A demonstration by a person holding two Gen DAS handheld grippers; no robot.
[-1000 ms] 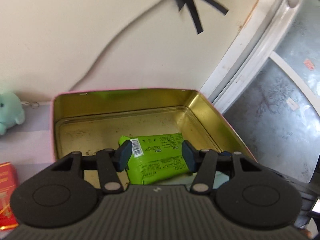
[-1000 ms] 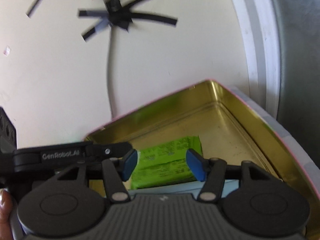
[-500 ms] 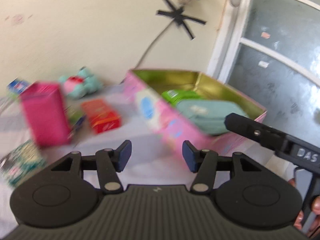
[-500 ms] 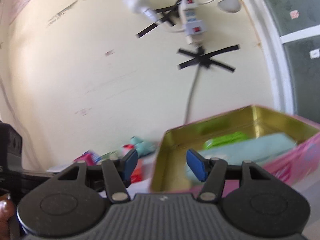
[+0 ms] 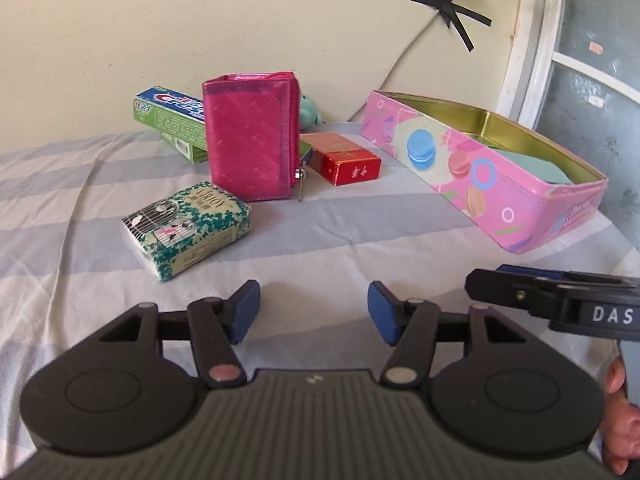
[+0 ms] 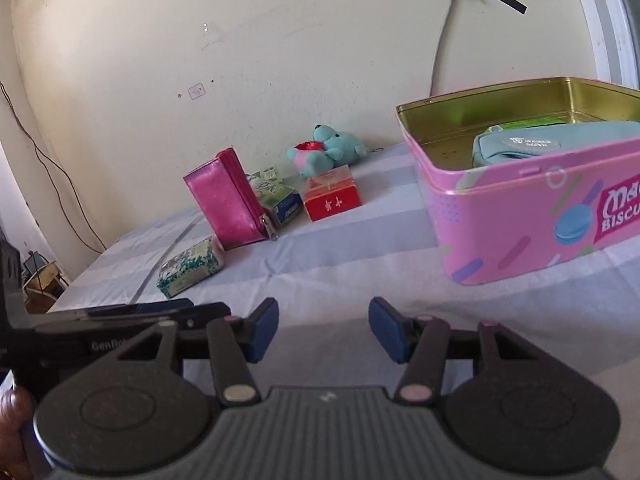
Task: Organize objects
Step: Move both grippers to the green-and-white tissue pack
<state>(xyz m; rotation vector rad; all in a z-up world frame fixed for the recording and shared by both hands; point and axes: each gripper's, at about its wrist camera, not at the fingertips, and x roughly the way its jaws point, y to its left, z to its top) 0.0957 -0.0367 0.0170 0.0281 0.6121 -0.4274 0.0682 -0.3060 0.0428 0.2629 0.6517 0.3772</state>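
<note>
Both grippers hover over the striped surface (image 5: 320, 236) with nothing between their jaws: the left gripper (image 5: 314, 312) is spreading its jaws, the right gripper (image 6: 323, 328) is drawing its jaws in a little, both still parted and empty.

Ahead and left of the left jaws lies the soap (image 5: 187, 227); beyond it the pink wallet (image 5: 252, 140) stands upright, with the toothpaste box (image 5: 172, 120) behind it and the red box (image 5: 344, 156) just beside it. The tin (image 5: 480, 168) sits ahead and to the right, already holding a teal pouch (image 6: 560, 146) and a green pack (image 6: 532, 122). The plush (image 6: 326, 148) lies far ahead by the wall.

What could go wrong, as I judge it: the wallet looks tippy, and a nudge while reaching for the red box or toothpaste could topple it onto them. The two grippers sit close side by side and could clash if both go for the same thing. The pouch fills much of the tin, so bulkier items may jam.

Readable writing: "Crest" on the toothpaste, something like "LIRIOY" on the soap, "BISCU…" on the tin, "DAS" and "GenRob…" on the grippers
</note>
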